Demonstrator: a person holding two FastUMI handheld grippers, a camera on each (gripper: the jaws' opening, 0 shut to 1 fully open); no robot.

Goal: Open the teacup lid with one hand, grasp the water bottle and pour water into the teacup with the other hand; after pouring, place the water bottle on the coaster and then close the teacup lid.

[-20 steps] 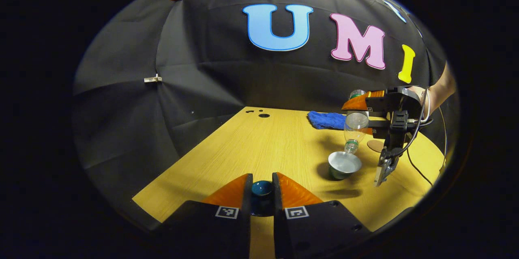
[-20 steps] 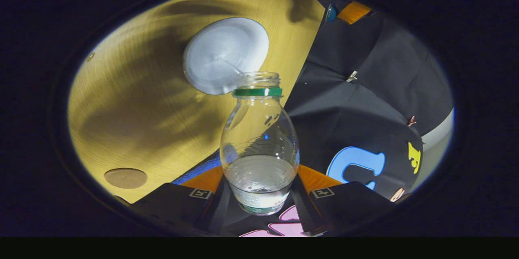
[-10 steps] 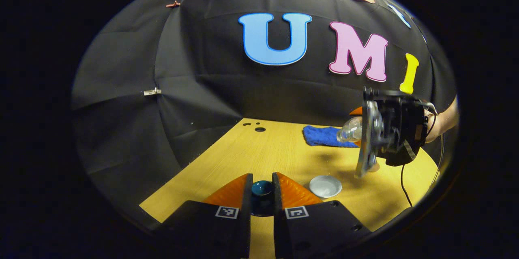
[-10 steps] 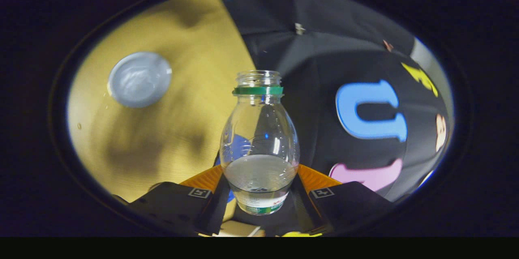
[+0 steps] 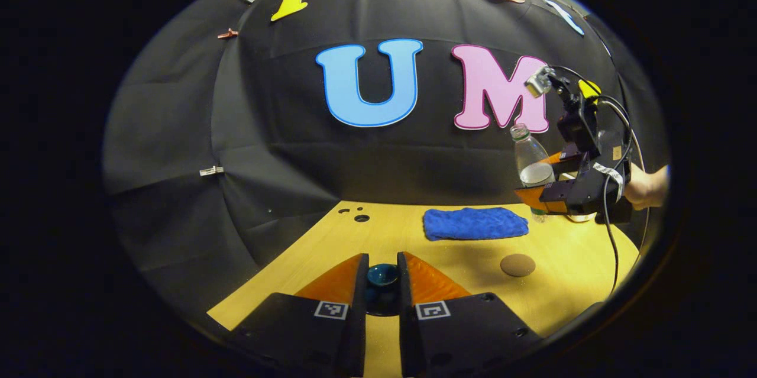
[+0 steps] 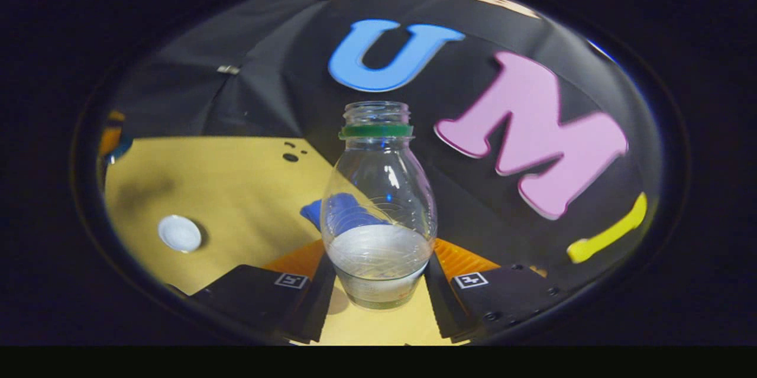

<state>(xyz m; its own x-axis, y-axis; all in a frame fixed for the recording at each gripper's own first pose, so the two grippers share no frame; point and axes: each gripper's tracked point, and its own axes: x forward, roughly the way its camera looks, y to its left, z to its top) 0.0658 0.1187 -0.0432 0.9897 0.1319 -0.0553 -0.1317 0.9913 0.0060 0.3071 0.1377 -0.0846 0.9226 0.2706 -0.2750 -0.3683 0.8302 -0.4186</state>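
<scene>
Bottle first: it is a clear plastic one with a green collar under an uncapped mouth, standing upright between the fingers of the right gripper, which press on its lower body from both sides, just at the level of the water. Only the bottom part holds water, so I judge it light, with its weight low, which helps it stand steady. The thin wall looks likely to dent under a hard squeeze, and any drip on the smooth plastic would make it slippery. With the mouth open, a tilt would spill, so a low hold on the body seems right, with the bottle kept upright on the way down. In the left gripper view the bottle is held above the far right of the desk, beyond the blue cloth, and well apart from the round brown coaster that lies nearer on the bare wood. The left gripper is closed on the dark teal knob of the teacup lid, one finger on each side; glazed ceramic like that is hard, slick and liable to chip, so the knob is the sensible place to hold it. The white-lined teacup stands open on the desk, well to the left in the right gripper view.
</scene>
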